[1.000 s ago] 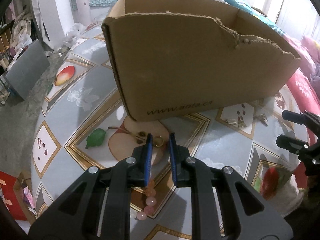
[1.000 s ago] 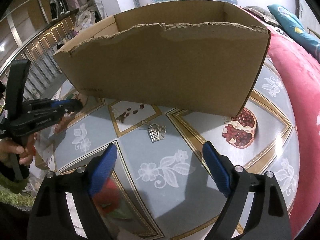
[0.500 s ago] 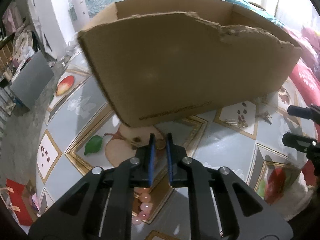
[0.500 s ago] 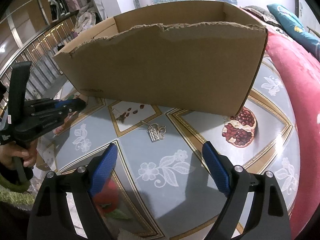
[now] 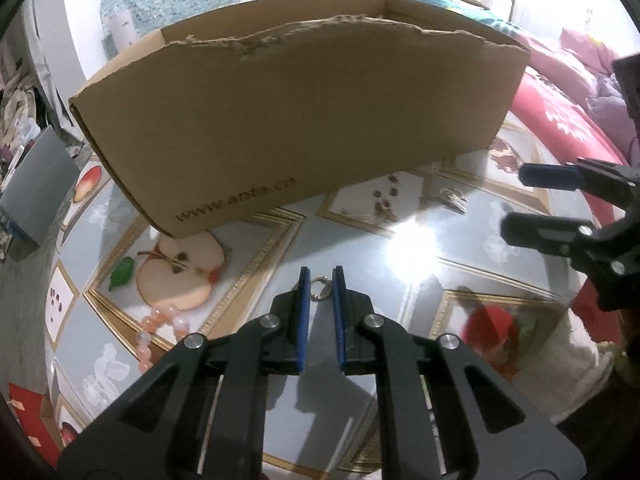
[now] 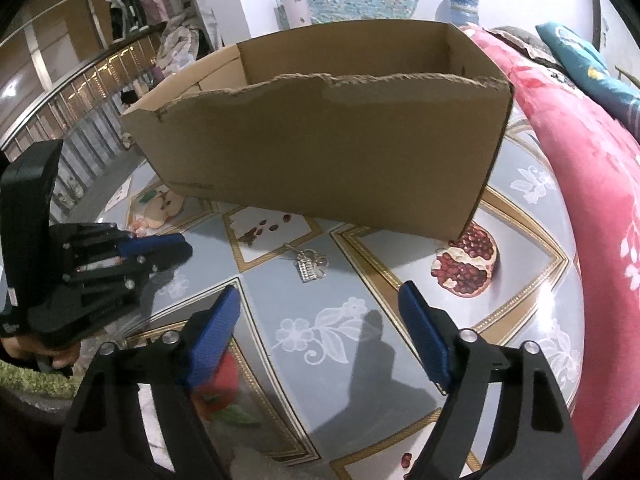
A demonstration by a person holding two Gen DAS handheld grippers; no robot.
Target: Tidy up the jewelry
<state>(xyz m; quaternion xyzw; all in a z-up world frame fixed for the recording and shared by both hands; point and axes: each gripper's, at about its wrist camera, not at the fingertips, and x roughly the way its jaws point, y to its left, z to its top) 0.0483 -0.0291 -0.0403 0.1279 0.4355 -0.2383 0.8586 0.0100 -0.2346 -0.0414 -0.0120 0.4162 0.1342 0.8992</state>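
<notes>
My left gripper [image 5: 321,280] is shut on a small gold ring [image 5: 320,289], held just above the patterned tabletop [image 5: 248,360]. A pink bead bracelet [image 5: 160,326] lies to its left beside the printed apple. A silver pendant [image 6: 310,266] lies on the table in front of the tall cardboard box [image 6: 320,140], beyond my right gripper [image 6: 320,292]. That gripper's jaws are closing with nothing between them, and the pendant lies ahead of the blue pads [image 6: 212,328]. The left gripper [image 6: 176,244] also shows at the left of the right wrist view.
The open-topped box [image 5: 300,112] with a torn front rim fills the back of the table. A red floral blanket [image 6: 580,184] runs along the right side. Dark seed-like bits [image 5: 384,200] lie near the box. A grey board [image 5: 36,188] leans at the far left.
The left gripper has shifted right, away from the printed apple, taking the gold ring along; the bead bracelet stays behind. The right gripper's jaws have narrowed a little.
</notes>
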